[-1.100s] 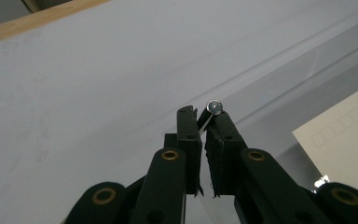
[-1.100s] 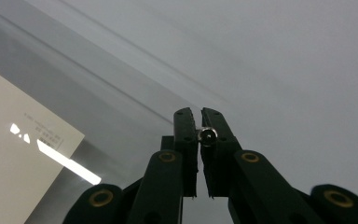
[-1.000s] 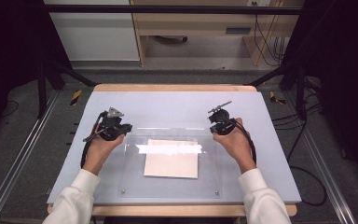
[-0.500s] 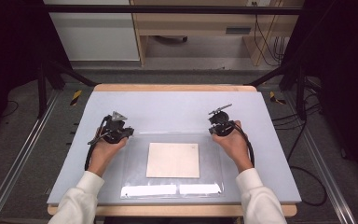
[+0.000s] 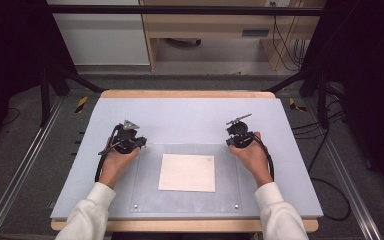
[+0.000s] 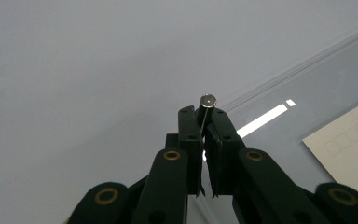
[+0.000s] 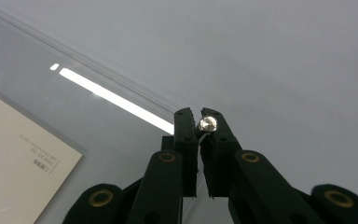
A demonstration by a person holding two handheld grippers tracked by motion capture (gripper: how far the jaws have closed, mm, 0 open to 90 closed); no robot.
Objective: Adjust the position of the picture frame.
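Pinching the far corners of the clear sheet (image 5: 185, 175), left gripper (image 5: 139, 143) and right gripper (image 5: 230, 140) each clamp a small metal stud (image 6: 208, 101) there. Sheet spans between them, stretching back toward the person over the paper (image 5: 187, 172) on the counter (image 5: 190, 112).

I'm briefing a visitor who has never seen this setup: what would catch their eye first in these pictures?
Probably the clear sheet lying flat on the grey table over a cream card at its middle. Next, the left gripper and right gripper, each shut on a far corner of the sheet beside a small metal stud.
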